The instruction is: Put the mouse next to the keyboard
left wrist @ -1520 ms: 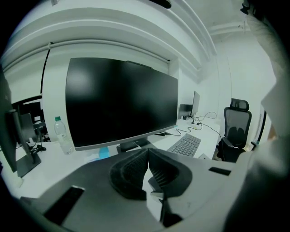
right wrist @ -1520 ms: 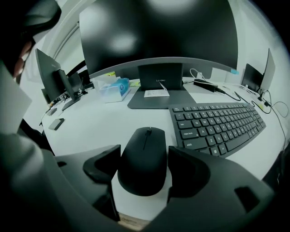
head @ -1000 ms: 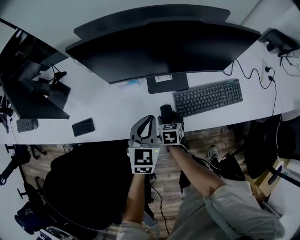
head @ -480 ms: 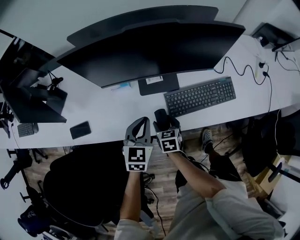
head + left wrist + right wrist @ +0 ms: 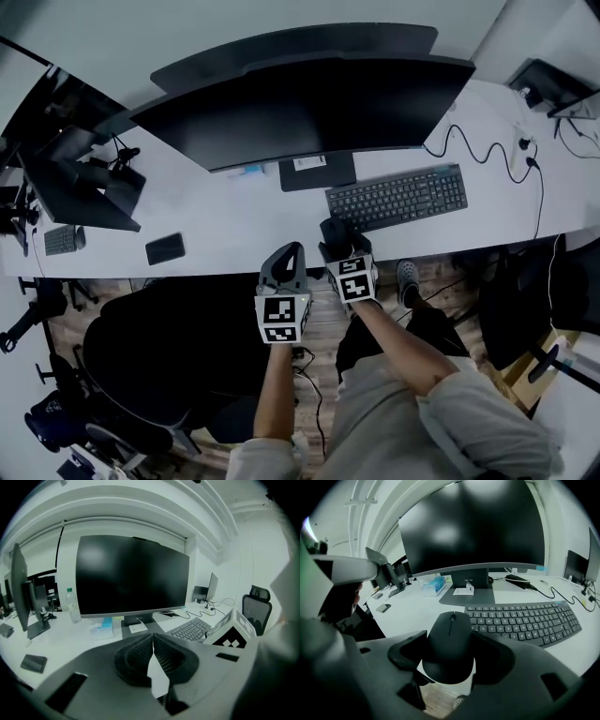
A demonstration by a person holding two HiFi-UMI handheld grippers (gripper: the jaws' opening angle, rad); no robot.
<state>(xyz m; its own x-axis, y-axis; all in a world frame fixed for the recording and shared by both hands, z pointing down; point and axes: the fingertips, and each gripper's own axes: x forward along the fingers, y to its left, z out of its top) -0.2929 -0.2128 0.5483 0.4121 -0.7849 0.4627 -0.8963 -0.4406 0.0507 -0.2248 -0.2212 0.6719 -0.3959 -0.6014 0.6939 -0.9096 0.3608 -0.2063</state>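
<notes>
**Mouse in right tool, at the keyboard's left end**

Change since one second ago: your right tool point(image 5: 449, 639) and the mouse point(image 5: 450, 656) have shifted along the front edge of the tabletop point(image 5: 234, 225). The mouse was left of the keyboard's point(image 5: 398, 197) left end. It now sits directly in front of that end. The left tool point(image 5: 292, 249) has kept its place beside the right one.

Nearest to you:
- Both of your forearms reach out over a dark chair point(image 5: 169, 347) and the wood floor.
- The left tool hangs just short of the tabletop's front edge. Its jaws are pressed together with nothing between them.
- The right tool is just to its right. Its jaws stand wide, one clamped on each flank of the black mouse.
- The mouse points wheel-first toward the monitor point(image 5: 309, 103).
- The rear of the mouse overhangs the tabletop's edge, and floor shows beneath it. I cannot tell whether its underside touches the tabletop.

Middle distance:
- The keyboard lies just beyond and to the right of the mouse, angled slightly, close to it but apart.
- A dark phone point(image 5: 165, 248) lies flat well to the left, near the front edge.

Farther back:
- The monitor's stand base point(image 5: 317, 172) sits behind the keyboard's left end, with a small blue-and-white box point(image 5: 436, 585) to its left.
- The wide, dark monitor spans the middle of the tabletop.
- A black cable point(image 5: 478, 141) snakes across the far right.
</notes>
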